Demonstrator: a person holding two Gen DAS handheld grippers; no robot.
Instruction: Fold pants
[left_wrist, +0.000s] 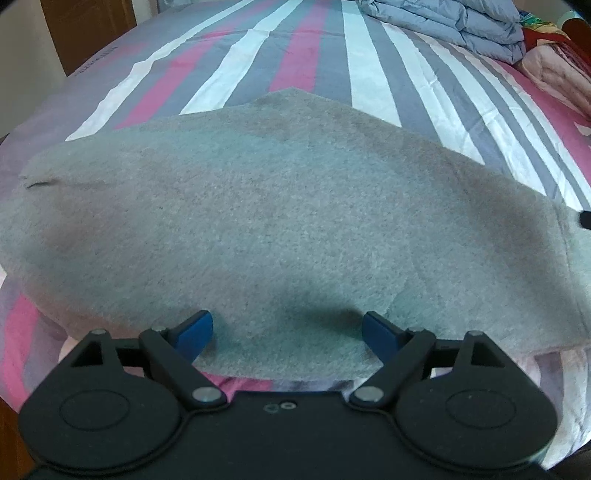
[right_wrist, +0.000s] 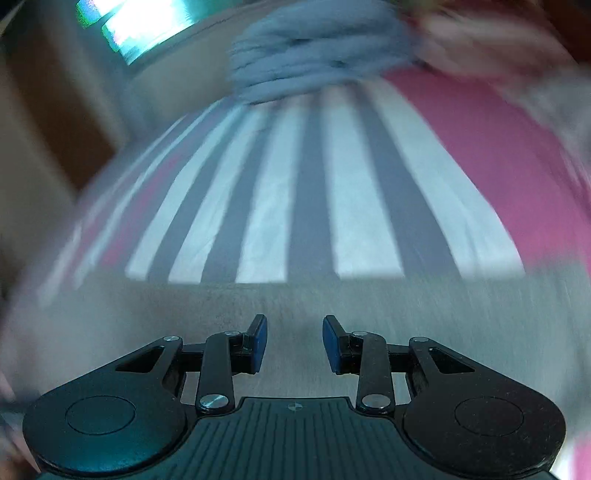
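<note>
Grey pants (left_wrist: 288, 221) spread flat across the near half of a striped bedsheet (left_wrist: 295, 48), long axis running left to right, one smooth layer showing with no crease across it: laid out wide so that a fold line can be chosen. Near hem reaching almost to the near edge of the bed, a short slit or pocket opening visible at the far left.

Left gripper (left_wrist: 287, 332) tipped steeply down over the near hem, jaws spread wide, blue pads (left_wrist: 194, 330) straddling a stretch of cloth without pinching it; nothing held. Placement reads as poised at the near edge, ready to take the hem for a fold away from the viewer, or as a light anchor while the other hand repositions.

Right gripper (right_wrist: 294, 341) above the same grey cloth (right_wrist: 295, 302), jaws partly spread with a clear gap and nothing between the pads. Heavy blur across the right wrist view, sheet stripes and surroundings smeared, consistent with a hand in transit rather than at a grasp.

Folded blue quilt (left_wrist: 443, 26) and pink bedding (left_wrist: 554, 77) stacked at the far right, well apart from the pants, leaving the working area unobstructed.

Judged stage: early, no fold yet made.
</note>
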